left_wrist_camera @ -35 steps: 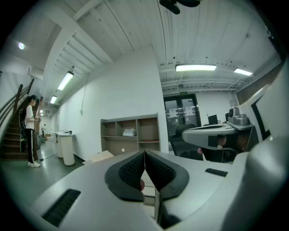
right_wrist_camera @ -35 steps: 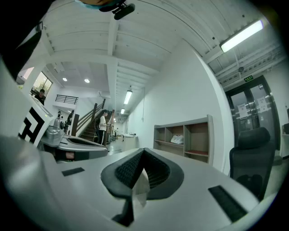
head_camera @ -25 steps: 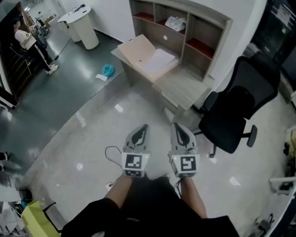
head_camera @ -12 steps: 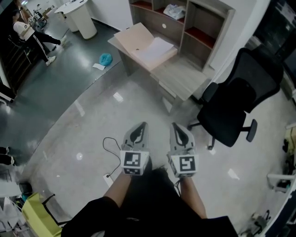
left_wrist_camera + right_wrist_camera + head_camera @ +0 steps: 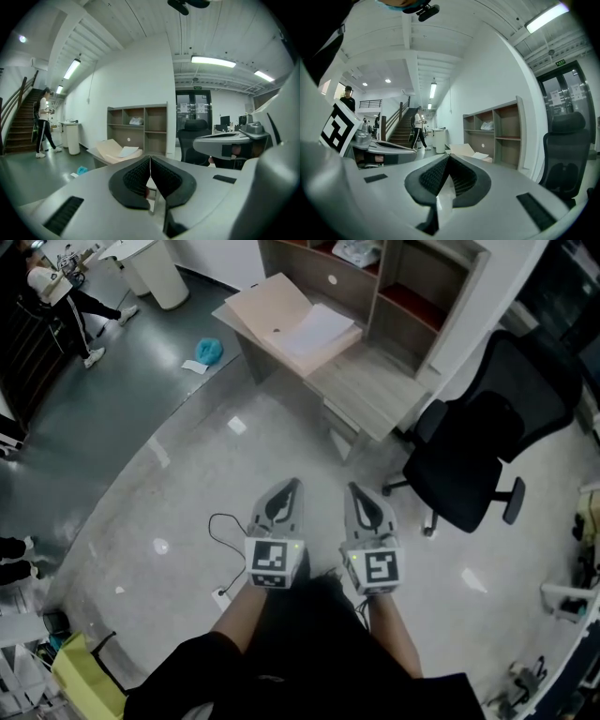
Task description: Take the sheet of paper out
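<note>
A white sheet of paper (image 5: 315, 327) lies in an open tan folder (image 5: 272, 313) on a wooden desk (image 5: 375, 399) far ahead; the same sheet of paper (image 5: 127, 151) shows small in the left gripper view. My left gripper (image 5: 289, 488) and right gripper (image 5: 356, 492) hang side by side over the floor, well short of the desk. Both are shut with nothing between the jaws. The left gripper (image 5: 150, 158) and the right gripper (image 5: 448, 156) show their pads pressed together in their own views.
A black office chair (image 5: 478, 460) stands right of the desk. A shelf unit (image 5: 412, 287) rises behind the desk. A cable (image 5: 225, 540) lies on the floor at my left. A person (image 5: 56, 296) walks at the far left near a white round stand (image 5: 155, 273).
The desk, folder and chair have slid up and slightly left in the head view. Both grippers stay shut side by side and have sunk a little.
</note>
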Action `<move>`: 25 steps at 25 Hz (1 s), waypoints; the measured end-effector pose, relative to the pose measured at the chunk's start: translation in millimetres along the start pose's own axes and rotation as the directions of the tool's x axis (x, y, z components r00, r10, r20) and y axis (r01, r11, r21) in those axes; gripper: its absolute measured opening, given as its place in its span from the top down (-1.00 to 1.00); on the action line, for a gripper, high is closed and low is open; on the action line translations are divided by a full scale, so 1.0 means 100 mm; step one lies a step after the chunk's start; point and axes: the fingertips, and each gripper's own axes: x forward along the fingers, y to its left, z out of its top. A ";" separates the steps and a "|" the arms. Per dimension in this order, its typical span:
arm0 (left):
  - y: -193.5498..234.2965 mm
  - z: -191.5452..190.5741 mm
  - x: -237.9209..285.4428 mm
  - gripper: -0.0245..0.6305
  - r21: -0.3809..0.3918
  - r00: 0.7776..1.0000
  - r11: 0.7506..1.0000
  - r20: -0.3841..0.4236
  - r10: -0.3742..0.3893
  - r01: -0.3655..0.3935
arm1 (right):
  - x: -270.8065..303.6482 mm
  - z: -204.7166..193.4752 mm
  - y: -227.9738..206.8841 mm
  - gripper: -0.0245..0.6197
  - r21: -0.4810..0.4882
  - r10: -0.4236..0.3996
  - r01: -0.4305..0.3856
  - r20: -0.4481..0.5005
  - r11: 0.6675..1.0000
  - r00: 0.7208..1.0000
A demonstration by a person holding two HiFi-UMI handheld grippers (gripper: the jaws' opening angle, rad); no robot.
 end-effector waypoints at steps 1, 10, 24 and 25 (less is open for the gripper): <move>0.06 0.01 0.05 0.78 -0.004 1.000 1.000 -0.001 0.000 0.000 | 0.07 0.02 0.00 0.87 0.001 0.002 -0.002 0.000 1.000 1.000; 0.65 0.05 0.41 0.78 -0.038 1.000 0.999 -0.009 -0.001 0.000 | 0.82 0.11 0.13 0.87 -0.008 0.025 -0.025 -0.026 1.000 0.999; 1.78 0.08 0.75 0.78 -0.115 1.000 0.993 -0.012 0.008 -0.010 | 1.93 0.17 0.52 0.87 -0.032 0.069 -0.071 -0.084 0.997 0.994; 1.82 0.07 0.76 0.78 -0.120 1.000 0.993 -0.017 0.007 -0.009 | 1.97 0.19 0.52 0.88 -0.041 0.068 -0.072 -0.084 0.997 0.994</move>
